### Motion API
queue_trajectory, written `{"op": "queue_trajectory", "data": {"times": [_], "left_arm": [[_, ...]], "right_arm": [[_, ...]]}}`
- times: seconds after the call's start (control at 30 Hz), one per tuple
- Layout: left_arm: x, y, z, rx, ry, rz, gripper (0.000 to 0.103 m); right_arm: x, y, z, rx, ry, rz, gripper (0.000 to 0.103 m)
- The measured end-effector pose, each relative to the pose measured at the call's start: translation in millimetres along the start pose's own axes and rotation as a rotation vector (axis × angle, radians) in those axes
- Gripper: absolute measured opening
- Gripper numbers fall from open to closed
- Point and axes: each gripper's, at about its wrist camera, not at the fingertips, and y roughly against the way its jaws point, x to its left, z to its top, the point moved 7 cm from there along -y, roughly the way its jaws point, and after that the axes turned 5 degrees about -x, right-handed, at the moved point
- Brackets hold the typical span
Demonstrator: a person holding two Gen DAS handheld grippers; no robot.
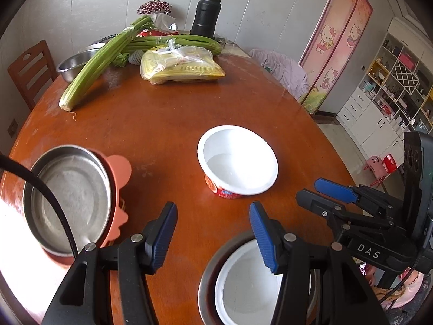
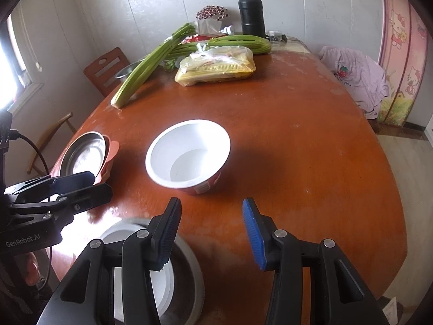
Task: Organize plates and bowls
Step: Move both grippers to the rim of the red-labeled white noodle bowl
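Two hand-held grippers hover side by side over the near edge of a round reddish-brown wooden table [image 1: 162,124]. The left gripper [image 1: 213,234] has its blue-padded fingers apart with nothing between them; the right gripper [image 2: 211,233] likewise stands parted and empty. Ahead of both, a white paper bowl with a red printed wall [image 1: 238,161] sits upright alone mid-table. Below the fingers, a second white bowl [image 1: 243,284] rests nested inside a round steel dish [image 1: 208,270] at the near edge. To the left, a steel plate seated in a salmon-pink holder [image 1: 73,197] lies near the rim. At the far side lie long green celery stalks [image 1: 102,59], a bagged yellow packet [image 1: 181,67], a steel basin [image 1: 73,63] and a black vacuum flask [image 1: 205,13].
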Motion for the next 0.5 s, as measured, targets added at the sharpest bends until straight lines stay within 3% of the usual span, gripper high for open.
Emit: {"op": "queue_trajectory", "data": {"times": [0.5], "left_arm": [[6,-61,29,0.090,0.014,-0.002,0.055]], "right_arm": [[-10,-57,28,0.108,-0.035,0.062,0.048]]}}
